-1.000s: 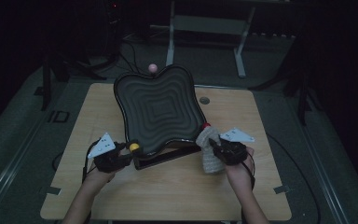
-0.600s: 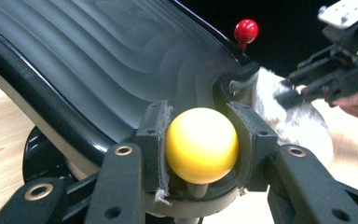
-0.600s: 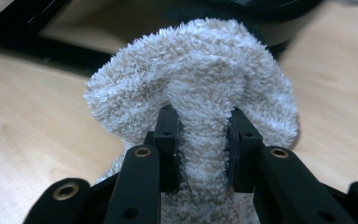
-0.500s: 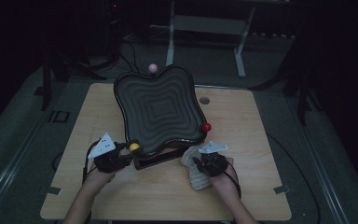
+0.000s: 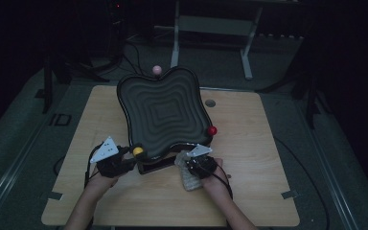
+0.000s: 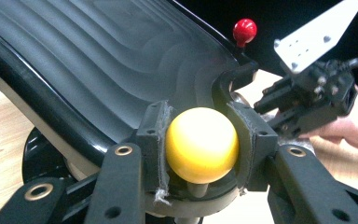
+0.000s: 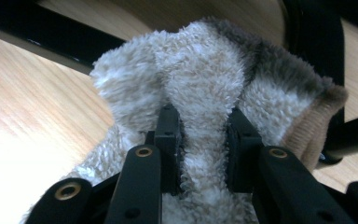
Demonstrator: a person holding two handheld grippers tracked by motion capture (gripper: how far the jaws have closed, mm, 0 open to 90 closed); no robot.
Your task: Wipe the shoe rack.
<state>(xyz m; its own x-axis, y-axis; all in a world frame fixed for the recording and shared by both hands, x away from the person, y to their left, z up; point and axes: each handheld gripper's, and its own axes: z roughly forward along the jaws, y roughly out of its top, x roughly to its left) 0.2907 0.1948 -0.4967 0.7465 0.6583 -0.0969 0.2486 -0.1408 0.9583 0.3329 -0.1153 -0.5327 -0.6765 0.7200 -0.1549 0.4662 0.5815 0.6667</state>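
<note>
High view: a black ridged tray (image 5: 165,112) tilts on its stand on the wooden table (image 5: 249,177), its long axis running away from the person, in a dark room. The left hand-held gripper (image 5: 124,160) meets its yellow knob (image 5: 138,151); the right hand-held gripper (image 5: 194,165) holds a fluffy cloth (image 5: 188,178) at the near edge.

Left gripper view: both jaws are clamped on the yellow knob (image 6: 201,145).

Right gripper view: both jaws pinch a fold of the cloth (image 7: 205,74).
</note>
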